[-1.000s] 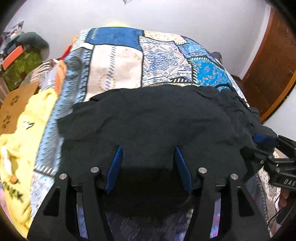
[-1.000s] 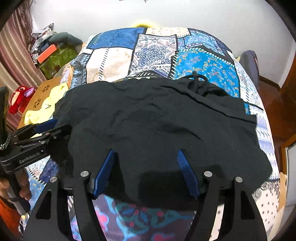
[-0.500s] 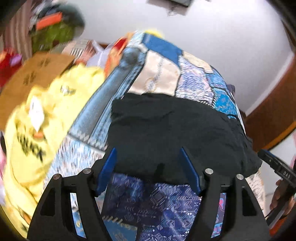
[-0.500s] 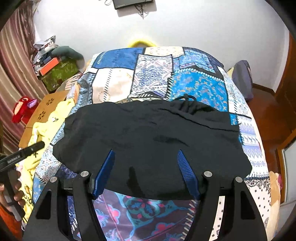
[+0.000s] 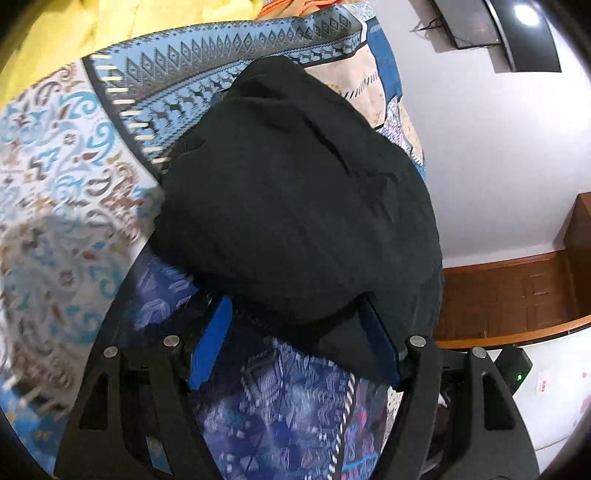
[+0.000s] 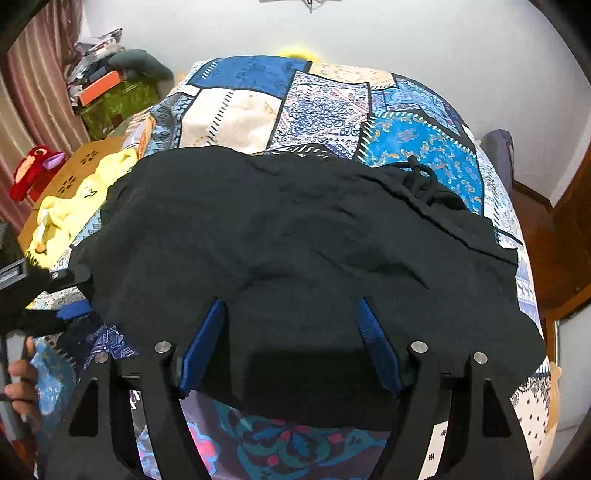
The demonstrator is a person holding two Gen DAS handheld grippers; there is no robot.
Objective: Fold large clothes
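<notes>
A large black garment (image 6: pixel 295 236) lies spread across the patchwork bedspread (image 6: pixel 240 114), its drawstring (image 6: pixel 421 181) at the far right. My right gripper (image 6: pixel 290 302) hovers over the garment's near hem. Its jaws are opening, with cloth under and between the blue pads (image 6: pixel 207 339), which do not press on it. My left gripper (image 5: pixel 294 301) is rolled to one side at the black garment's (image 5: pixel 295 192) left end. It stands open, and the cloth's near corner reaches in between its fingers. In the right wrist view the left gripper (image 6: pixel 70 310) shows at the left edge, held by a hand (image 6: pixel 18 376).
A yellow garment (image 6: pixel 74 206) lies on a cardboard box (image 6: pixel 74 166) left of the bed, with a red plush toy (image 6: pixel 33 166) and a green box (image 6: pixel 110 99) behind. A dark bag (image 6: pixel 498 155) and wooden furniture (image 5: pixel 517 291) stand to the right. A screen (image 5: pixel 498 33) hangs on the wall.
The left gripper has rolled sharply, dropped and swung to the garment's left end, with its jaws wider. The right gripper backed off a little, then came close over the near hem again.
</notes>
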